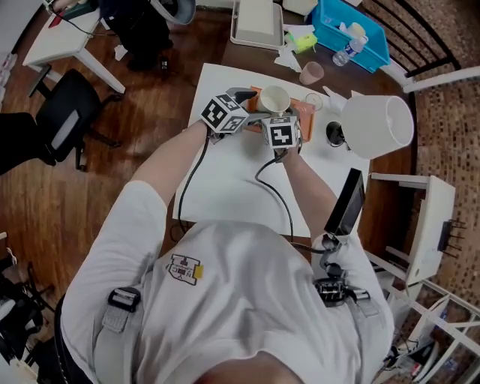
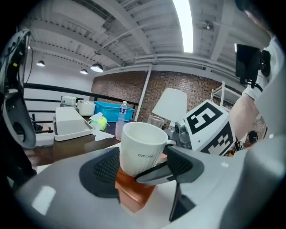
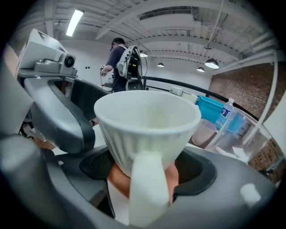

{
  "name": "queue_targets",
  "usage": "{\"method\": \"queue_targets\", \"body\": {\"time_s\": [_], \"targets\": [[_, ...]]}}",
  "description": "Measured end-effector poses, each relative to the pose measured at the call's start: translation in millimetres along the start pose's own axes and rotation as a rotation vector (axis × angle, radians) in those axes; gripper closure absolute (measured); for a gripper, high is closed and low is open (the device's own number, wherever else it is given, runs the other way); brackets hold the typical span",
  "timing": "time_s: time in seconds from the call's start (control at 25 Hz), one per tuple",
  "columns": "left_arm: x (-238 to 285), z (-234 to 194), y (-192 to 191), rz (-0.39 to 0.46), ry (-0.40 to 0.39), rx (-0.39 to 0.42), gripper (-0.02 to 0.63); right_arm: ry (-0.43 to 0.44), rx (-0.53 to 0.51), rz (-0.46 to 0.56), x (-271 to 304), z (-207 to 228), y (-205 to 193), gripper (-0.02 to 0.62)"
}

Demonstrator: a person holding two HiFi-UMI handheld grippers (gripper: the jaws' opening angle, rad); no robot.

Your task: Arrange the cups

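A white ribbed cup [image 1: 275,98] with a handle is held over the white mat [image 1: 225,176]. Both grippers meet at it. My left gripper [image 1: 261,106] comes in from the left, and in the left gripper view the cup [image 2: 142,150] sits between its two pads, the left gripper [image 2: 143,169] shut on it. My right gripper [image 1: 278,114] comes from below, and in the right gripper view the cup [image 3: 147,127] fills the gap, its handle toward the camera, with the right gripper [image 3: 145,174] shut on its lower body. An orange-brown tray [image 1: 304,112] lies under the cup; I cannot tell whether they touch.
A pink cup [image 1: 311,73] and a clear glass [image 1: 314,101] stand beyond the orange tray. A large white lampshade [image 1: 377,125] is at the right. A blue bin [image 1: 352,34], a water bottle [image 1: 350,49] and a white tray [image 1: 256,22] sit at the back. A black chair [image 1: 64,120] stands at the left.
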State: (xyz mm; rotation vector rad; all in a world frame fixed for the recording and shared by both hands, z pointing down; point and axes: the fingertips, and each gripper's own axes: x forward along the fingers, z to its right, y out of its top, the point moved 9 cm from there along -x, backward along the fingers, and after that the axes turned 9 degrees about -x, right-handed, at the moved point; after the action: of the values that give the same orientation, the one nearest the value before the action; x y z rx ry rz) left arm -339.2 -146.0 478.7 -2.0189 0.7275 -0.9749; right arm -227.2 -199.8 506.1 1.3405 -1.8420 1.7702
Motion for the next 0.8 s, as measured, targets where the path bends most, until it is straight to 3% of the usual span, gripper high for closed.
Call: {"method": "queue_targets", "body": {"time_s": [0.16,0.48,0.8], "targets": [[-1,-12,-11,0.017,-0.003,-0.049,0.272,-0.039,0.057,-0.046,13,7,-7,0.173],[-35,-13,-62,0.144,0.042,-0.202,0.305,-0.059,0.069,-0.021,25,9,-4,0.173],[-52,21,-129,0.107,0.005,-0.264,0.313,-0.041,0.084,-0.004,27,10,-5,0.173]]}}
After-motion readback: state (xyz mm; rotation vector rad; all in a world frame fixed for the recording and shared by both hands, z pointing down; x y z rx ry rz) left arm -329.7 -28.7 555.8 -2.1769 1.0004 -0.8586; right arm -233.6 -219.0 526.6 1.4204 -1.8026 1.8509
